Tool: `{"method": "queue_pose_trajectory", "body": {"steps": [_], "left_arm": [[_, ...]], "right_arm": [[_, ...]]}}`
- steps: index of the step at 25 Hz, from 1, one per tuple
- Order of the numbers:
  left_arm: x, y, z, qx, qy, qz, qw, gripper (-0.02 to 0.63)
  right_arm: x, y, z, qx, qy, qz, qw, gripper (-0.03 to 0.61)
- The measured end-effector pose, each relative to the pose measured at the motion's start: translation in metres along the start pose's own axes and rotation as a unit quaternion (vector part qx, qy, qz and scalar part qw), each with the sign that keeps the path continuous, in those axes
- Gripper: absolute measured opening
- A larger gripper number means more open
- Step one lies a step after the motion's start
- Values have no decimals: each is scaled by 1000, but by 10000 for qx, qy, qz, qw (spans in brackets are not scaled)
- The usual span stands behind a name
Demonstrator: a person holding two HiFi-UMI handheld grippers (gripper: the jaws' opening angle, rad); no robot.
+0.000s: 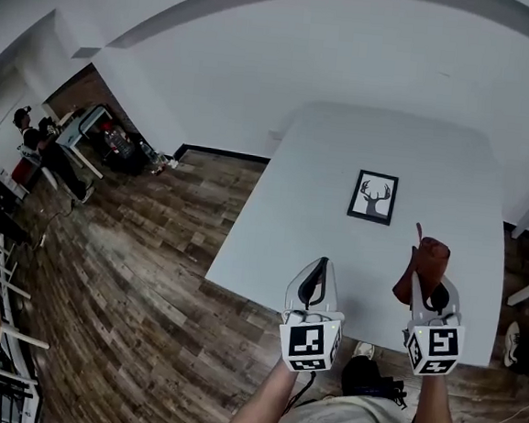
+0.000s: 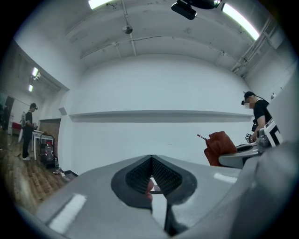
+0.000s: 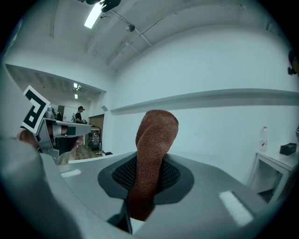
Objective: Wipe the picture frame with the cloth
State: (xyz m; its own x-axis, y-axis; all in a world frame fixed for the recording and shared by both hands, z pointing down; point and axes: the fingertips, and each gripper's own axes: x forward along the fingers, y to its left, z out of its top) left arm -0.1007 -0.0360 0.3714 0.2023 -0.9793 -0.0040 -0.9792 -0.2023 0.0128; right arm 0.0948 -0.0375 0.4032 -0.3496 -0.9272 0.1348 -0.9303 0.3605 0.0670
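Observation:
A black picture frame with a deer silhouette lies flat on the white table, right of its middle. My right gripper hangs over the table's near right part, shut on a rust-brown cloth that stands up out of the jaws. The cloth fills the middle of the right gripper view, pinched between the pads. My left gripper is over the near table edge, below and left of the frame, shut with nothing in it. From the left gripper view the cloth shows at the right.
Wooden floor lies left of and in front of the table. People and equipment stand far left by the wall. A white side table with a bottle is off to the right. A shoe sits by the table's right corner.

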Motion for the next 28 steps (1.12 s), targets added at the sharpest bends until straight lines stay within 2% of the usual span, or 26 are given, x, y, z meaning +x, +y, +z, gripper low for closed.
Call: {"method": "queue_pose_trajectory", "body": {"steps": [6,16,23,28], "left_arm": [[74,1,-7,-55,113,62,9999,0],[169,-2,-9,-123,-93,90,9998,0],[205,6,-28,-143,7,-114,9998,0],[218,20,-45,-170,66,-217,9996,0]], "right_arm": [[68,-44,-4,111,131,57,9998,101],[154,-96,-14,211,449,173,9986,101],[210,-92,-42,137,1055,208,9941,101],[269,-76,-70,341,1603,337,9859,101]]}}
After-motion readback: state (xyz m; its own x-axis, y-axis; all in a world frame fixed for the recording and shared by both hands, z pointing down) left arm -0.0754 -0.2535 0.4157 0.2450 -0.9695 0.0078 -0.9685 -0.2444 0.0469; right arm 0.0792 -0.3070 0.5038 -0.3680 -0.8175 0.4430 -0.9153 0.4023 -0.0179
